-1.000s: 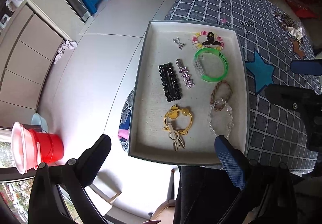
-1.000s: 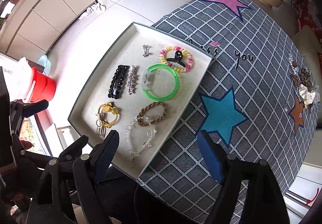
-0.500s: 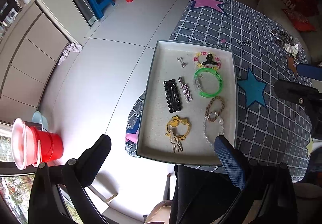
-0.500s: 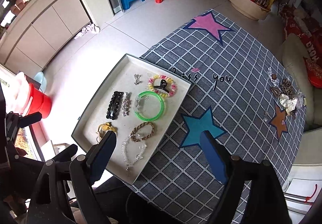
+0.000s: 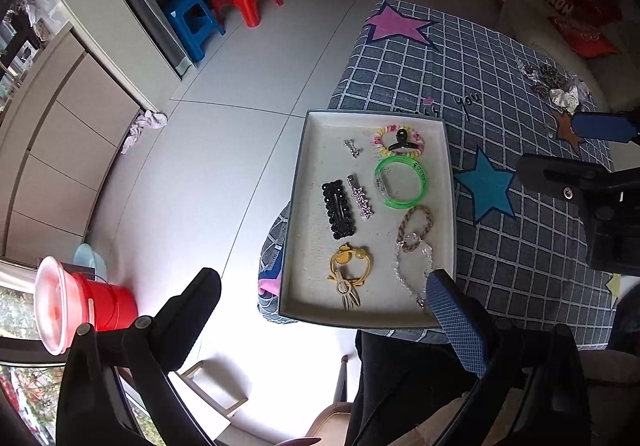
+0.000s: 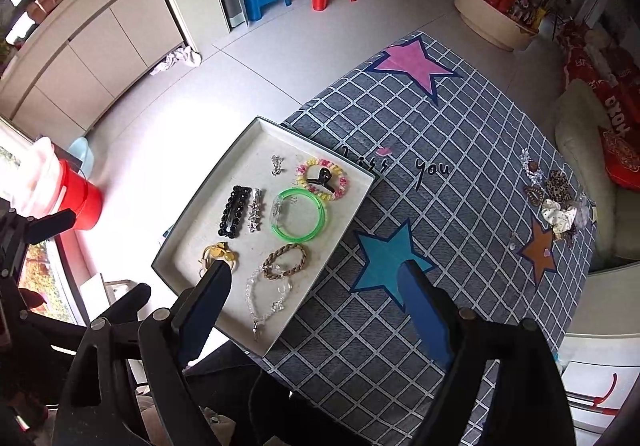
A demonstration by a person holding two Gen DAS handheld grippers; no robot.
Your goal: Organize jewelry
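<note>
Both jaws wide open, holding nothing: left gripper (image 5: 320,302), right gripper (image 6: 316,282), both high above tabletop (image 6: 460,205).

Most jewelry in tray (image 6: 192,221). Small pile (image 6: 554,197) waits at far edge.

Risks:
- tray hangs over tabletop edge; bump could tip it
- clear bead bracelet (image 6: 266,296) sits near low rim, may spill
- pile looks tangled, so grab may lift several bits
</note>
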